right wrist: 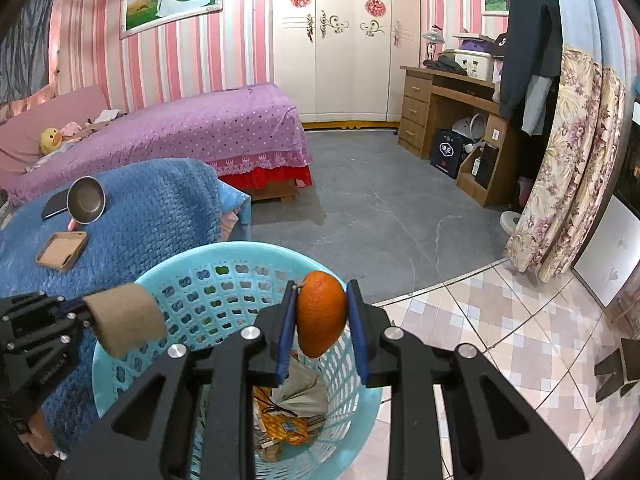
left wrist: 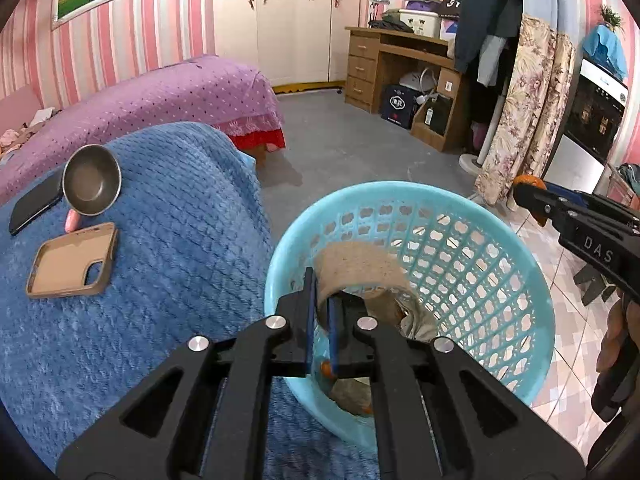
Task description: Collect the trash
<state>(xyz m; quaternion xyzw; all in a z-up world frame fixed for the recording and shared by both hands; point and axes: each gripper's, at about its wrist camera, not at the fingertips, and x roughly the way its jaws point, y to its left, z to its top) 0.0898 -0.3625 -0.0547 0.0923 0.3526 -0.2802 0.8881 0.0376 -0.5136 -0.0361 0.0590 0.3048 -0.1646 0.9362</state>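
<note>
So the big thing here is the blue blanket-covered bench [right wrist: 152,216], with the turquoise plastic waste basket [right wrist: 224,280] standing on the floor right against its edge. The basket already has some wrappers and crumpled paper [right wrist: 292,408] at the bottom.

Left gripper [left wrist: 322,312] has its jaws nearly closed on the wall of a cardboard tube [left wrist: 360,268], holding it over the basket's opening on the bench side. Right gripper [right wrist: 322,320] has its jaws partly open, as wide as the orange peel [right wrist: 320,312] pinched between them, and that hangs over the basket too, toward the far rim.

What could go wrong, I reckon: the tube is wide and light, gripped only by one thin wall, so if it lets go tilted it could catch the rim and tumble out onto the blanket or tiles. The peel sits close to the rim, so a drop from there could bounce off the edge. Both grippers are crowding one opening, so they might bump, or knock the light basket over.

Still on the bench: a small metal pan [right wrist: 86,200], a tan phone case [right wrist: 62,250] and a dark phone [right wrist: 54,205], not trash as far as I can tell.
</note>
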